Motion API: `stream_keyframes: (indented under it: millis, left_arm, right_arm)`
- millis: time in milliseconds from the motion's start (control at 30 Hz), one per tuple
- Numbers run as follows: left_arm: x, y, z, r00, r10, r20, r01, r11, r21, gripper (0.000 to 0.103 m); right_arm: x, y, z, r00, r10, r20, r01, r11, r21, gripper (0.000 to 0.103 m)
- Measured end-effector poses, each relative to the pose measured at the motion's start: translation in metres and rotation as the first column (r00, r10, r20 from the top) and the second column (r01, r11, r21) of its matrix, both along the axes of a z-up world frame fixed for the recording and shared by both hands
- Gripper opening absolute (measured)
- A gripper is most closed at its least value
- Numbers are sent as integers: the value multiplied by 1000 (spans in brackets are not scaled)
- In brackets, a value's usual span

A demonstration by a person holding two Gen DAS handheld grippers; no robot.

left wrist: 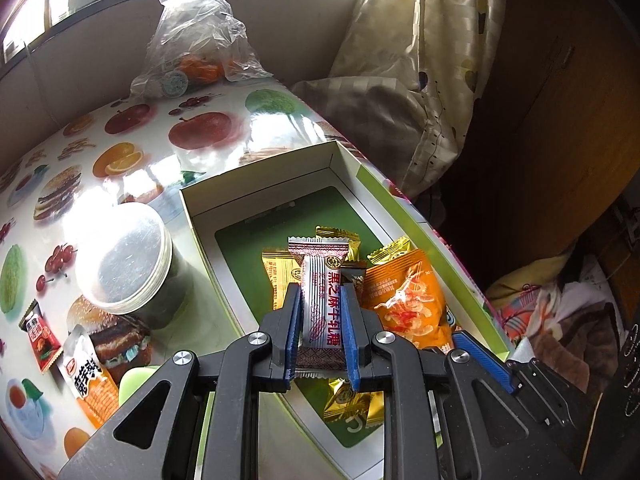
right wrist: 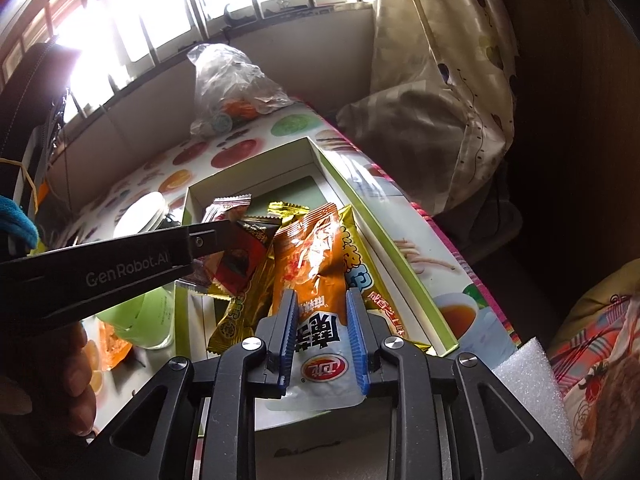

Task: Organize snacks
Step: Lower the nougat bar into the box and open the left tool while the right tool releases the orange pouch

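Fruit-and-burger oilcloth covers the counter (left wrist: 224, 92), window bars behind, a curtain to the right. Nearest you, your left gripper (left wrist: 322, 330) has its blue fingers (left wrist: 294, 332) clamped nearly shut on a white-and-maroon candy bar (left wrist: 320, 304), held lengthwise over the open cardboard box (left wrist: 256, 176); red print down the wrapper reads 黑芝麻牛轧糖. Your right gripper (right wrist: 322, 338) straddles the white tail of an orange snack pouch (right wrist: 312, 264); its fingers (right wrist: 288, 332) stand a little apart at the pouch edges, and I cannot tell whether they press or merely frame it. The pouch lies in the box on the gold-wrapped candies (right wrist: 240, 312), so judge it as delivered: spread the right fingers fully and back off along the pouch before lifting, or the tail may drag out. For the left, lower the bar until its far end is near the green box floor (left wrist: 248, 240) beyond the pile, then let go; dropped from height it may skid off the slick wrappers. Pouch logo reads 卫龙, upside down, with large characters 魔芋爽; a matching pouch (left wrist: 90, 380) and a small red packet (left wrist: 40, 336) wait on the counter left of the box. Beside them stands a clear lidded jar (left wrist: 128, 256). "GenRobot.AI" shows on the left tool's arm. Farthest, a plastic bag (left wrist: 192, 40) holds something orange.
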State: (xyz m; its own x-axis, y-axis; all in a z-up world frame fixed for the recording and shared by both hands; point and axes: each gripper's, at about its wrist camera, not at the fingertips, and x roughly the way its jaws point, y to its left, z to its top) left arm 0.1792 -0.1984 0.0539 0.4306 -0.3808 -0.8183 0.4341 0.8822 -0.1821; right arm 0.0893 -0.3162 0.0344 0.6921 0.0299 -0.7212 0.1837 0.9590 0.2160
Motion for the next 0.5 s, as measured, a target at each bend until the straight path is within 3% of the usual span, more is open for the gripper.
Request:
stream_keyframes:
  millis: [233, 300, 367, 500]
  left_arm:
    - [2, -3, -1, 1000, -2, -1, 2, 1000, 4, 22]
    - [3, -3, -1, 1000, -2, -3, 2, 1000, 3, 30]
    - [3, -2, -1, 1000, 0, -7, 0, 1000, -5, 47]
    - [3, -1, -1, 1000, 0, -9, 0, 1000, -7, 47]
  right_arm:
    - [2, -1, 0, 1000, 3, 0, -3, 1000, 2, 26]
    - [2, -1, 0, 1000, 3, -2, -3, 1000, 0, 26]
    - [2, -1, 0, 1000, 4, -3, -4, 1000, 0, 26]
    - [3, -1, 0, 1000, 3, -7, -3, 1000, -4, 27]
